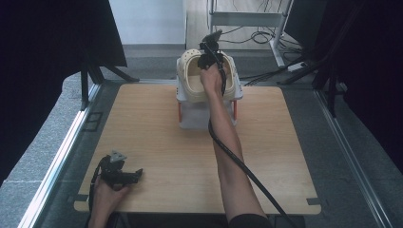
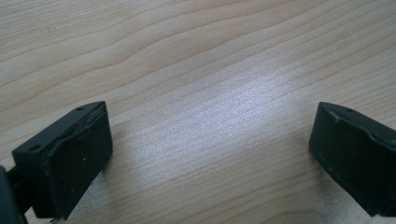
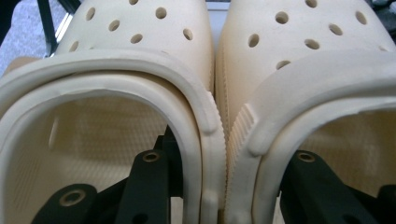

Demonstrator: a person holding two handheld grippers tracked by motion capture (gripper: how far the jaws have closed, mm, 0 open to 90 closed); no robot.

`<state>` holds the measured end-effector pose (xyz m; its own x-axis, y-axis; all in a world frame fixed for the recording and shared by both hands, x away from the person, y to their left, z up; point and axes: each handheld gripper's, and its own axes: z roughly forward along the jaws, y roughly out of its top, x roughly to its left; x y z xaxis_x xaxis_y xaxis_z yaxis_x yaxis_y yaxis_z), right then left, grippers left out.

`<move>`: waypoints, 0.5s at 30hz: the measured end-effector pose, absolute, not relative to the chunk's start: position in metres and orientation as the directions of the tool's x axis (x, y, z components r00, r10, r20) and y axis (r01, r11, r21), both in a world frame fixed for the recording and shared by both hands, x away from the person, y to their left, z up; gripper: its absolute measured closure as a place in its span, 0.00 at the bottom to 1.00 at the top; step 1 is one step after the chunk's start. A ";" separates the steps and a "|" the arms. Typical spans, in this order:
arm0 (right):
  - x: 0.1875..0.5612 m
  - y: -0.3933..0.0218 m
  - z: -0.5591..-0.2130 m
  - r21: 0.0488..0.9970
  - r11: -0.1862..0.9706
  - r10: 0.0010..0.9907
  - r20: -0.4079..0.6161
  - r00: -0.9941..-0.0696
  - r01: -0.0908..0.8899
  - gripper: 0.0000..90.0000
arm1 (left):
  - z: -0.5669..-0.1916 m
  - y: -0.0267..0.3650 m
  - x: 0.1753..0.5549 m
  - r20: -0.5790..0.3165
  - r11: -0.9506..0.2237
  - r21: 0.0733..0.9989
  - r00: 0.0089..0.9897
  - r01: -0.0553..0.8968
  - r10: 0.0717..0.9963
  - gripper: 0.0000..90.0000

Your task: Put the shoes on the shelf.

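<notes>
A pair of cream perforated clogs (image 1: 192, 78) sits on top of a white box (image 1: 195, 118) at the table's far edge. In the right gripper view the left clog (image 3: 140, 56) and right clog (image 3: 303, 51) stand side by side. My right gripper (image 3: 224, 163) has one jaw inside each clog and is shut on their two touching inner walls. In the high view, that right gripper (image 1: 209, 57) is above the clogs. My left gripper (image 1: 135, 175) lies near the front left of the wooden table (image 1: 157, 128). In its own view, the left gripper (image 2: 210, 149) is open over bare wood.
The white box has orange side clips and stands at the far middle of the table. A cable (image 1: 237, 161) trails from my right gripper along the forearm. Metal rails (image 1: 62, 152) flank the table, with dark stands and floor cables behind.
</notes>
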<state>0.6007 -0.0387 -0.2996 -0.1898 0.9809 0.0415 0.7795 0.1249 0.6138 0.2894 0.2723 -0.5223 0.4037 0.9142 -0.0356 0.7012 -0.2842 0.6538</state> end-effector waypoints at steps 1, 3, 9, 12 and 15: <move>0.600 -0.039 -0.299 0.615 0.132 0.979 0.040 -0.198 0.778 0.69 | -0.522 0.272 0.289 -0.036 -0.284 0.654 0.404 0.701 0.914 0.00; 0.599 -0.041 -0.299 0.622 0.161 0.974 0.024 -0.224 0.766 0.65 | -0.522 0.272 0.289 -0.035 -0.284 0.654 0.404 0.701 0.914 0.00; 0.590 -0.045 -0.297 0.644 0.270 0.944 -0.030 -0.329 0.715 0.40 | -0.522 0.272 0.289 -0.036 -0.284 0.654 0.403 0.701 0.914 0.00; 0.584 -0.047 -0.294 0.653 0.300 0.929 -0.033 -0.370 0.695 0.34 | -0.522 0.272 0.289 -0.036 -0.284 0.654 0.403 0.701 0.914 0.00; 0.577 -0.050 -0.292 0.656 0.331 0.915 -0.046 -0.401 0.678 0.28 | -0.522 0.271 0.289 -0.035 -0.284 0.654 0.404 0.701 0.914 0.00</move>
